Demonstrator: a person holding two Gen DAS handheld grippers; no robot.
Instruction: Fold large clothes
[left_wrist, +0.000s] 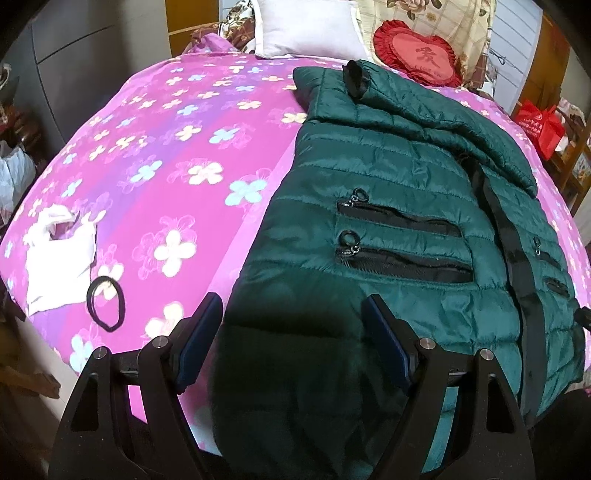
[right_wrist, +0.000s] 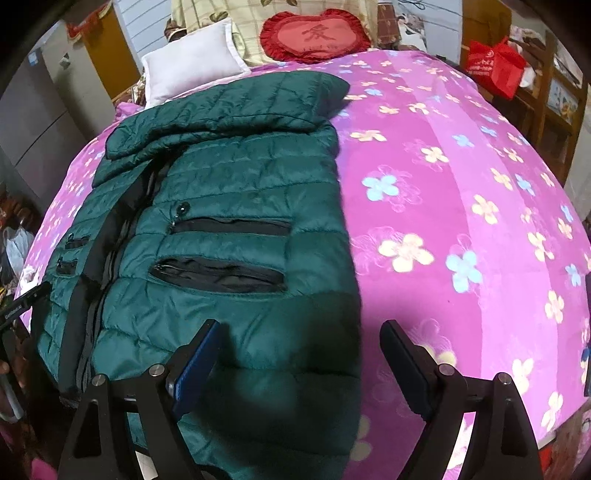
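Both spread claws, left claw (left_wrist: 291, 314) and right claw (right_wrist: 301, 339), hover over green jacket (left_wrist: 388, 236) beside hair tie (left_wrist: 106, 302).

My left gripper (left_wrist: 291, 321) hides the jacket (left_wrist: 388, 206) hem beneath it. I can't read the red bag (right_wrist: 495, 64) lettering.

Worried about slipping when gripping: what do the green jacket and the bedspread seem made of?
Green jacket: apparently slick synthetic shell, padded; sheen along quilted channels suggests it. Bedspread: looks like soft matte printed fabric, without gloss; fibre uncertain.
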